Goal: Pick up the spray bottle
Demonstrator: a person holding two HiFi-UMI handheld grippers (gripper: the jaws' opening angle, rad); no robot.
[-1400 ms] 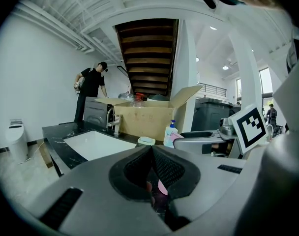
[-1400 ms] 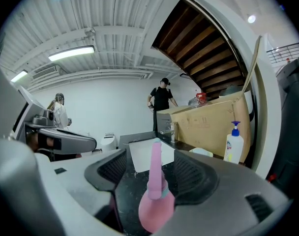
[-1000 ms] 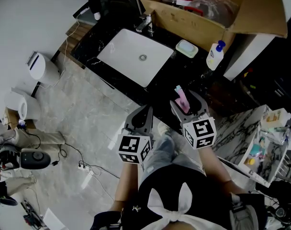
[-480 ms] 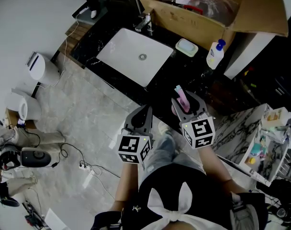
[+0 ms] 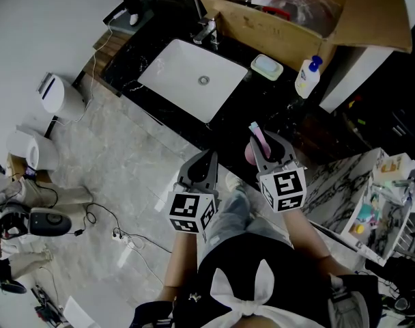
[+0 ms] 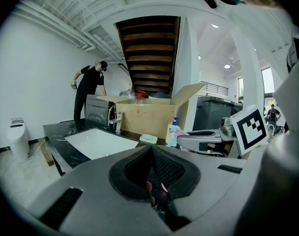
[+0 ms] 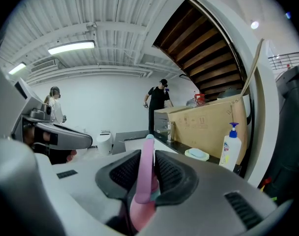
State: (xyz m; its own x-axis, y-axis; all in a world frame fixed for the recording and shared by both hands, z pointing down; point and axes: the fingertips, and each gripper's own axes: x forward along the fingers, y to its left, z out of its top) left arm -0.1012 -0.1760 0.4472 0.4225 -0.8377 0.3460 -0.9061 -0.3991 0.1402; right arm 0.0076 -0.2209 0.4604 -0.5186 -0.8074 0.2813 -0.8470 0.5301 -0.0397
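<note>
Since the earlier frame only the right gripper's point(image 5: 265, 144) jaws have moved: they have just been closing. At the near edge of the black counter point(image 5: 243, 118), that gripper now pinches the pink spray bottle point(image 7: 144, 176) upright between its pads. The left gripper point(image 5: 206, 157) beside it is closed on nothing. The grasp looks made. The lift seems left to do, though I cannot tell whether the bottle still rests on the counter.

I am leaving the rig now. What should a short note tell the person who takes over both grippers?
Left gripper: fingers shut, empty, beside the right one.
Right gripper: fingers have just been closing on the pink spray bottle and now grip it.
The bottle is at the near edge of the black counter, right of the sink in the head view.
Done: the grasp. Left: lift the bottle clear.
</note>
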